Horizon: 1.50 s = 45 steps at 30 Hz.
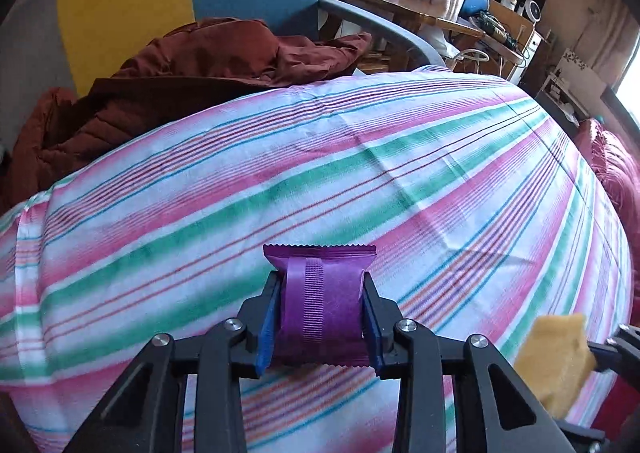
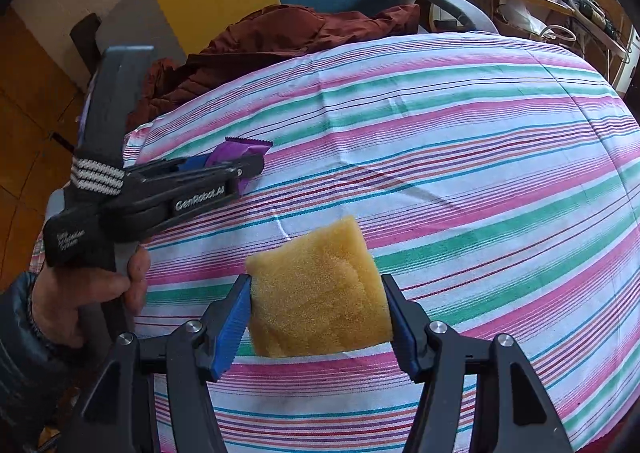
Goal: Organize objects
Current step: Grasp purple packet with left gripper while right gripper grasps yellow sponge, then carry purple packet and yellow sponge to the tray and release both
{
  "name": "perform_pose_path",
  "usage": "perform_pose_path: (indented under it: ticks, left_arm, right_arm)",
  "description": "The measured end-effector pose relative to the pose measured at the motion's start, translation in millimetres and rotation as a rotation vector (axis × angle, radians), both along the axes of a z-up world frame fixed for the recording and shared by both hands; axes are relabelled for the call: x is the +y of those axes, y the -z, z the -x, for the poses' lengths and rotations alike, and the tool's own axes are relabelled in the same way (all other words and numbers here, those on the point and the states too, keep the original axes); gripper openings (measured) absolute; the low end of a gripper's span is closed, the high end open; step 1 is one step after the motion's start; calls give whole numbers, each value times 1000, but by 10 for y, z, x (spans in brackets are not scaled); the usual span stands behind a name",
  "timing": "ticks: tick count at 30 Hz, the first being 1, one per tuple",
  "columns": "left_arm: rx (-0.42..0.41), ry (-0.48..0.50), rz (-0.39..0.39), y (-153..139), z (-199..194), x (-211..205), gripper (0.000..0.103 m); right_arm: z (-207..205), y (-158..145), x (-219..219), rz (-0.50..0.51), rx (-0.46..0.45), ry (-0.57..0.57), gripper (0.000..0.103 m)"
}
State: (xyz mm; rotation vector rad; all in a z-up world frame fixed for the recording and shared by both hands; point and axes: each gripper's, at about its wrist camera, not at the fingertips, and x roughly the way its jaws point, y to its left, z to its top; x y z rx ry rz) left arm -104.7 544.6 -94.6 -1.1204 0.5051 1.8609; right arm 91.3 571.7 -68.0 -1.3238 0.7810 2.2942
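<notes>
Left wrist view shows the left hand-held gripper (image 1: 320,317) closed on a purple snack packet (image 1: 320,293), the blue pads pressing its two long sides so that its long axis runs straight ahead along the fingers, with the crimped end sticking out in front. The packet sits low over the striped bed (image 1: 360,157), near the bed's near edge; whether it touches the sheet cannot be told. The right hand-held gripper (image 2: 318,313) grips a yellow sponge (image 2: 320,293) between its pads, held above the bed beside the left one. From the right wrist view the left hand-held gripper (image 2: 240,169) lies to the left and a little further toward the head of the bed, so each hand is already loaded and neither item lies free on the sheet.

No box, tray or basket appears on the bed in either view, so where the things are meant to go is unclear. A brown jacket (image 1: 192,69) lies crumpled at the far left corner of the bed. The striped sheet ahead of both grippers is the likeliest place to set the items down, the packet going furthest left.
</notes>
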Motion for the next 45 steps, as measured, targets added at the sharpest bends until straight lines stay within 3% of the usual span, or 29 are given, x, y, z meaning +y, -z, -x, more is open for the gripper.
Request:
perform_pose_path:
  ticks: [4,15,21,33,40,45]
  left_arm:
    - [16,-54,-40,-199,-116,-346,37]
    - [156,-191,-106,-825,-502,-1521,37]
    - [195,-255,-144,-1042,-618,-2079,37]
    - [227,-354,-187,-1186,-754,-2975,37]
    - [225,-394,-199,-1177,-784,-3282,37]
    - [204,-422,-197,-1097,-796,-3474,37]
  right_arm:
    - [21,-16,-41,-5,10,-29,63]
    - [164,-117,-436,-80,40,-208,63]
    - [200,-140,-516,-120,39,-239,63]
    - [263,-82,-663,-154,-8,-261,63]
    - [348,-44,-850,-159,-57,-293,63]
    - [430,-135,-1161,-158,-36,-338,63]
